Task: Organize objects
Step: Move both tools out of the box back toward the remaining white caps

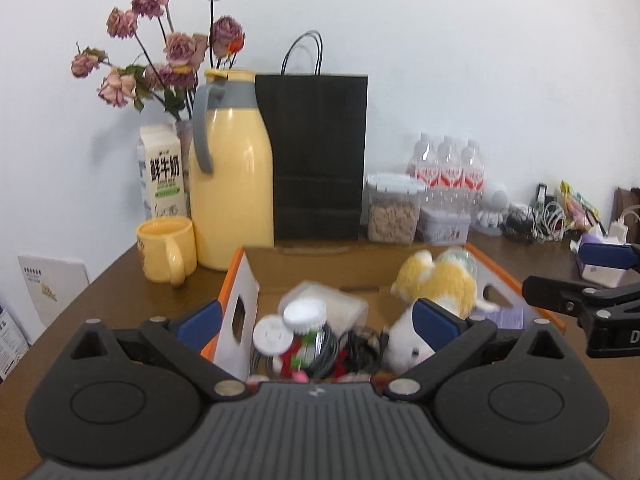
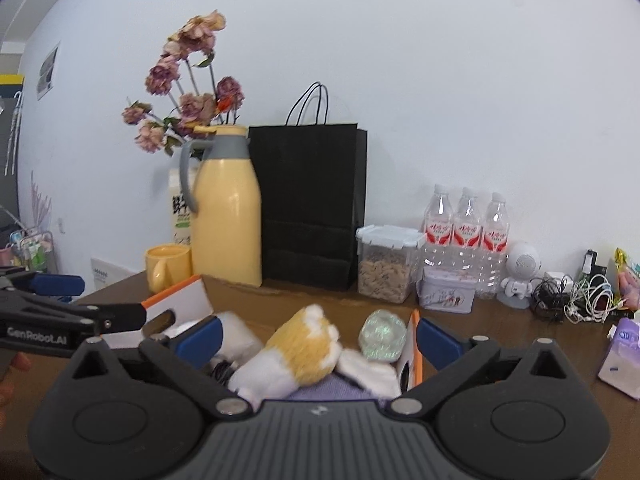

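An open cardboard box [image 1: 240, 280] with an orange rim and white sides sits on the brown table. Inside lie a yellow-and-white plush toy [image 1: 440, 284], dark cables [image 1: 320, 344], white round lids [image 1: 304, 314] and a glittery ball [image 2: 382, 334]. My left gripper [image 1: 318, 320] is open over the box's left end, its pads either side of the left wall, touching nothing. In the right wrist view, the box [image 2: 188, 296] and plush toy [image 2: 304, 344] lie before my open right gripper [image 2: 319, 340], which spans the right wall. Each gripper shows in the other's view: the right gripper [image 1: 560, 272], the left gripper [image 2: 108, 300].
Behind the box stand a yellow thermos [image 1: 232, 184], yellow mug [image 1: 164, 248], milk carton [image 1: 162, 172], dried flowers [image 1: 168, 48] and black paper bag [image 1: 316, 160]. A food container [image 1: 392, 208], water bottles [image 1: 448, 168], small tin [image 2: 446, 296], white robot figure [image 2: 520, 276], tangled cables [image 2: 580, 296] and tissue pack [image 2: 620, 356] line the right.
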Demonstrator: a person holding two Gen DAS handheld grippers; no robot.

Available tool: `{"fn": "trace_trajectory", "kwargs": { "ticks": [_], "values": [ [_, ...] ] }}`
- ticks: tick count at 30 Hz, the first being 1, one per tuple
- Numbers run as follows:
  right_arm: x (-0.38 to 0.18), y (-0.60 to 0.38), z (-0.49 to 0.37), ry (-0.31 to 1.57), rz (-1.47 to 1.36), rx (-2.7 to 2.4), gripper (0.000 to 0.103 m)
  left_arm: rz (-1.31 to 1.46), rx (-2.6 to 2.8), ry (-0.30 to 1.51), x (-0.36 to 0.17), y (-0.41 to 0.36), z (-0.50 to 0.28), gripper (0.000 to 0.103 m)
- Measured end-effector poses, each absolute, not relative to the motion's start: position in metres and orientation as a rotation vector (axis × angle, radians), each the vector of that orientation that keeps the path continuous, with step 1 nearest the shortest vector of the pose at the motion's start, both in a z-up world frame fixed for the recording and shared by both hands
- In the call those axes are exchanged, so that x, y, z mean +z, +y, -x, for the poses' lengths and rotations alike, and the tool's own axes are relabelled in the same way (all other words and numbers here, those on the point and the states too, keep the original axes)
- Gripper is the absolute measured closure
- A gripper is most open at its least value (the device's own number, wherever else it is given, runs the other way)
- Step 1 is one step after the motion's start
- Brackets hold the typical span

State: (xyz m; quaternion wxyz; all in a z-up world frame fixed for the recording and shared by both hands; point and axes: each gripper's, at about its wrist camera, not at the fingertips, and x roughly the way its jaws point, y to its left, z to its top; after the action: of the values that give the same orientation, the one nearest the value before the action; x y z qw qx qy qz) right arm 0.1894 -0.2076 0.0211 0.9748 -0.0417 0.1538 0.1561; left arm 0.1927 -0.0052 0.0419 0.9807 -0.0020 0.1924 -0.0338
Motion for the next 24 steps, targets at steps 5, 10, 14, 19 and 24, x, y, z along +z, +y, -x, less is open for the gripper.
{"fn": "trace_trajectory", "kwargs": {
  "ticks": [5,10,14,19,24],
  "values": [
    [-0.001,-0.207,-0.172,0.382,0.092,0.320,0.000,-0.014,-0.064,0.446,0.024,0.000,-0.182,0.000],
    [-0.025,-0.207,-0.159,0.463,0.098,0.318,0.000,-0.041,-0.066,0.493,0.008,0.003,-0.173,0.000],
    [-0.043,-0.203,-0.155,0.526,0.109,0.322,0.000,-0.051,-0.072,0.510,0.000,0.003,-0.170,0.000],
    [-0.056,-0.194,-0.158,0.570,0.127,0.329,0.000,-0.039,-0.075,0.548,-0.015,0.005,-0.173,0.000],
    [-0.065,-0.188,-0.166,0.603,0.131,0.325,0.000,-0.022,-0.069,0.579,-0.026,0.007,-0.177,0.000]
  ]
}}
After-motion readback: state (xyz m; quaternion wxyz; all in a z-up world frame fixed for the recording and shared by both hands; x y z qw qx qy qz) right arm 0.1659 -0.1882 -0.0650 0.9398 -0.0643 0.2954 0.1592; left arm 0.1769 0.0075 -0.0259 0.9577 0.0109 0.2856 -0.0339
